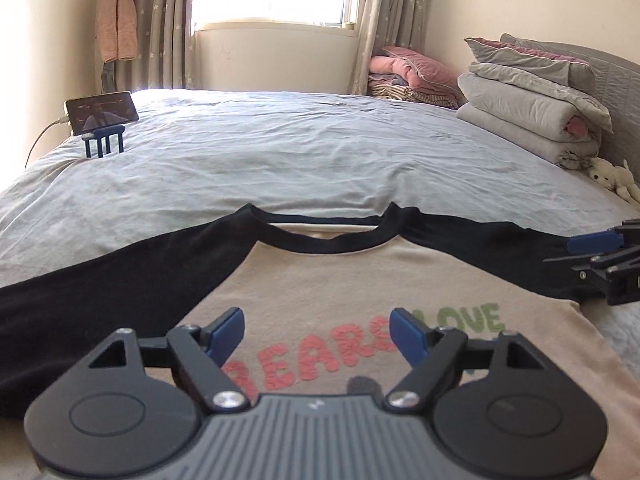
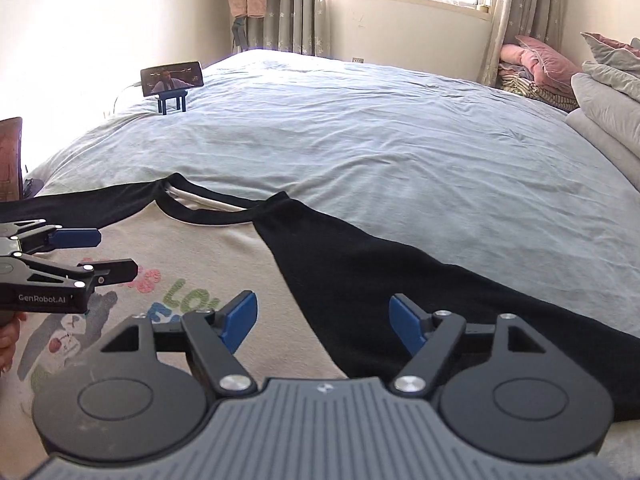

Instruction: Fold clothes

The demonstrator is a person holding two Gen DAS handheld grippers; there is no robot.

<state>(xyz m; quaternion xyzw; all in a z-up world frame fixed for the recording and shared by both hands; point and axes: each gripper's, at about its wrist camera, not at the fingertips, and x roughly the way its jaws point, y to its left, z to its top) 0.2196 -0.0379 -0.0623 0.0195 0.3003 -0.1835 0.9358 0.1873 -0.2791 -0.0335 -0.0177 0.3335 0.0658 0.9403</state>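
Your bed [image 1: 280, 152] fills both views, and the shirt [image 1: 320, 280] lies spread flat on its near edge, front up, collar toward twelve o'clock, black sleeves [image 2: 400, 272] stretched out to nine and three. It is unfolded as it lies, so I judge a sleeve fold is in hand; that calls for pinching a sleeve edge and carrying it across the chest.

Your left gripper [image 1: 318, 334] hangs released over the print, jaws wide. Your right gripper [image 2: 322, 320] gapes too, above the sleeve at three.

The print reads "BEARS" and "LOVE"; the left gripper's body reads "GenRobot.AI".
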